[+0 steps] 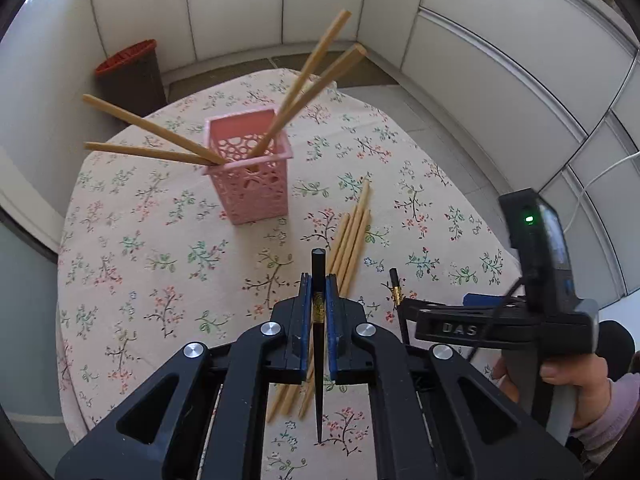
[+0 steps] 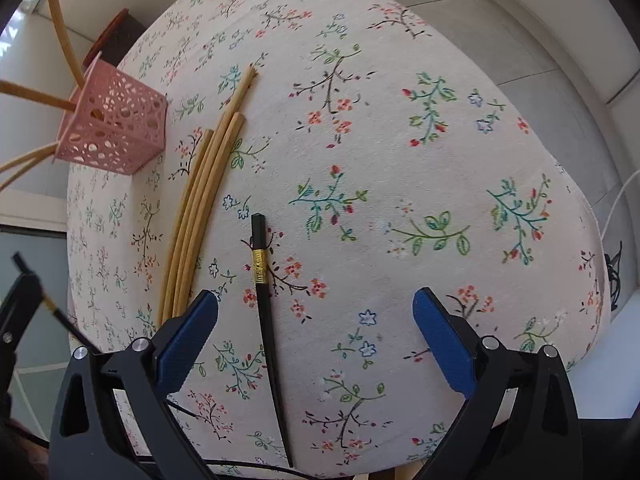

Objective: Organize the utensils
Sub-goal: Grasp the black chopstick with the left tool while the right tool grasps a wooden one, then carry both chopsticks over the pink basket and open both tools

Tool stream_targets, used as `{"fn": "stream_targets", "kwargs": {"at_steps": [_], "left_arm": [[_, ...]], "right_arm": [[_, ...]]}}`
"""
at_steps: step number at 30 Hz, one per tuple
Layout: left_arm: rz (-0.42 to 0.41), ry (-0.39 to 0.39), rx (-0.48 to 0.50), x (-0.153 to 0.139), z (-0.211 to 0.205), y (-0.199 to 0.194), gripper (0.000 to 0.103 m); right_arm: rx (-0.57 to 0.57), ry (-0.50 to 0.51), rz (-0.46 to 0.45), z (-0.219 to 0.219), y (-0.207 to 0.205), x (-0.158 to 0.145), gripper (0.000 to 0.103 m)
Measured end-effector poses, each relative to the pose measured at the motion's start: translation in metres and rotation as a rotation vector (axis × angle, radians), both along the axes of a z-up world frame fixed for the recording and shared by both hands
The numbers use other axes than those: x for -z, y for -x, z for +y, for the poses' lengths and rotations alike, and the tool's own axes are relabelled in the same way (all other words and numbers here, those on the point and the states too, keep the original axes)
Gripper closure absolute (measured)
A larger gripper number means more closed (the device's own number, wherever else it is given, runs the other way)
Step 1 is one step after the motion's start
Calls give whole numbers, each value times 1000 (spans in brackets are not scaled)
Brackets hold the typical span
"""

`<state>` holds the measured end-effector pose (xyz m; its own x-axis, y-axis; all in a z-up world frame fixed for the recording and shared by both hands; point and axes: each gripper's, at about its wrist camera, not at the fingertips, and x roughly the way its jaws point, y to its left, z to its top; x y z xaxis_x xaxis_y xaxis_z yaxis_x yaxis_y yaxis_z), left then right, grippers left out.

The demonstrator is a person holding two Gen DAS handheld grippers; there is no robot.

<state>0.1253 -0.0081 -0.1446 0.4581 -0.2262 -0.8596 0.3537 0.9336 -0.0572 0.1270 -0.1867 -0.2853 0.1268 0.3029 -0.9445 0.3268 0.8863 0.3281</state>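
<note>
A black chopstick (image 1: 319, 344) with a gold band, tapering to a fine tip, is pinched upright between the blue pads of the left claw (image 1: 319, 280). Its twin (image 2: 267, 316) lies flat on the floral tabletop (image 2: 400, 160), between the widely spread fingers of the right claw (image 2: 316, 300), which grips nothing. "DAS" reads on the right claw's body. Four bamboo chopsticks (image 1: 352, 240) lie near the pink holder (image 1: 252, 168), where four more stand.

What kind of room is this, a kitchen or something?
Probably a home dining corner: a table under a floral tablecloth, a pink holder with wooden chopsticks, and pale panelled walls behind.
</note>
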Motion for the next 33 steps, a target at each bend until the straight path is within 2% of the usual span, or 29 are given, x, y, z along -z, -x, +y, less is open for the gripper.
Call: {"fn": "stream_targets", "kwargs": {"at_steps": [5,8,10,11,13,19,28,33], "left_arm": [[-86,14,-53,-25,21,16,97],[-122,0,-80,-34,32,20,97],[-136,-6,-90,-39,37,22,97],[-145,-14,-96,-40,38,24,97],[-154,-20,-105,-43,42,28,97],[-183,-21,-130,-52,47,33,97],[-221,38,-142,-72,44,40,97],[-230,64,-163,-78,45,41,97]], "right_arm": [[-88,122,2,30,-8,1,11],[-107,221,-33,39,-10,-4,34],[-112,222,-51,40,-12,-8,61],[-107,213,-54,39,-12,-8,67],[-110,206,-57,40,-13,-9,92],[-63,113,-129,17,-4,-22,96],[-85,29,-352,-13,26,-108,96],[-71,-17,-423,-21,35,-134,96]]}}
